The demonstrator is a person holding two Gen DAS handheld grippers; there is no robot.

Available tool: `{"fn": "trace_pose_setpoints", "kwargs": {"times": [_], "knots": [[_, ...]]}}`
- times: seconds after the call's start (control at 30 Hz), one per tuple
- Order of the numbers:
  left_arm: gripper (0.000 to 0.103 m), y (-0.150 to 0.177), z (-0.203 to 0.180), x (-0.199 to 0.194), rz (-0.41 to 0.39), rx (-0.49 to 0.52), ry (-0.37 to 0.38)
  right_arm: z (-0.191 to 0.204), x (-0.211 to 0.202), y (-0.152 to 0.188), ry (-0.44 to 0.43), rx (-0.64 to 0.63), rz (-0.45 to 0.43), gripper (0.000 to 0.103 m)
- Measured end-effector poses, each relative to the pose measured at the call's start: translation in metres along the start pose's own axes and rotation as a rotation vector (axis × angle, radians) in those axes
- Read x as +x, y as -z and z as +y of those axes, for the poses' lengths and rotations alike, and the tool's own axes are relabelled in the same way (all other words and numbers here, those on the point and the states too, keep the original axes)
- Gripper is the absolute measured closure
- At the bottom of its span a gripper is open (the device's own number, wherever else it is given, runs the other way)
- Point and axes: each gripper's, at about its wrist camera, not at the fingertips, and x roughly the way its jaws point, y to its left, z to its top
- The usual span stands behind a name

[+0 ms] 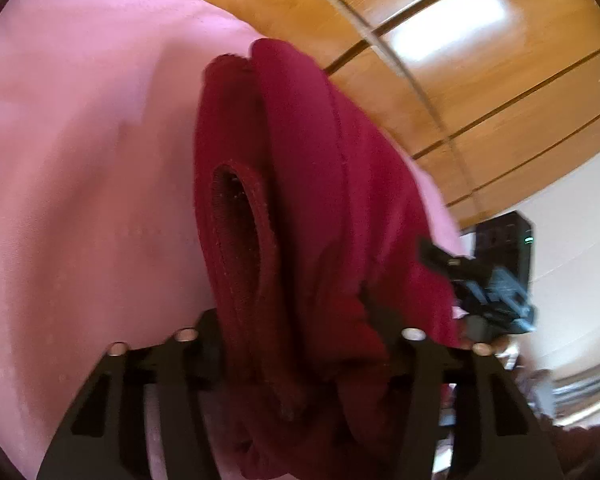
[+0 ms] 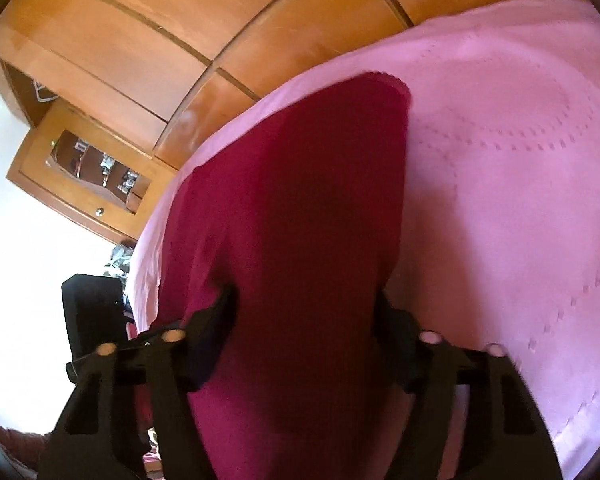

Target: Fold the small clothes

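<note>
Left gripper (image 1: 300, 344) fingers pinch a bunched edge of the dark red garment (image 1: 300, 184), held over the pink bed cover (image 1: 80, 160). Right gripper (image 2: 304, 336) fingers pinch another edge. Step: carrying a fold; next, lay it flat on the cover.

Pink bedspread (image 2: 520, 184), wooden wardrobe (image 2: 180, 40), small wooden glass-fronted cabinet (image 2: 88, 168).

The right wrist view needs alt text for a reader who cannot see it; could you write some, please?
A dark red garment fills the gap between the right tongs, bunched there and stretching away over a pink bedspread. Wooden cabinets stand behind.
</note>
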Motion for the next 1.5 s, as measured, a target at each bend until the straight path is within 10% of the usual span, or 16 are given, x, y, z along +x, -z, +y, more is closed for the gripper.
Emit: {"fn": "trace_pose_setpoints", "kwargs": {"times": [0.3, 0.53, 0.77, 0.9, 1.5], "knots": [[0.069, -0.027, -0.063, -0.001, -0.025, 0.169, 0.196, 0.022, -0.069, -0.026, 0.03, -0.115, -0.153, 0.069], [0.069, -0.088, -0.125, 0.067, -0.006, 0.274, 0.201, -0.026, -0.122, -0.067, 0.17, -0.081, -0.28, 0.069], [0.058, -0.091, -0.128, 0.184, 0.146, 0.35, -0.12, -0.109, -0.077, -0.066, 0.453, -0.018, -0.166, 0.055], [0.047, -0.084, -0.116, 0.18, 0.113, 0.27, -0.09, -0.134, -0.084, -0.052, 0.378, 0.103, -0.222, 0.035], [0.028, -0.039, -0.185, 0.098, -0.228, 0.404, -0.521, -0.008, -0.131, 0.016, 0.686, 0.004, -0.429, 0.008]]}}
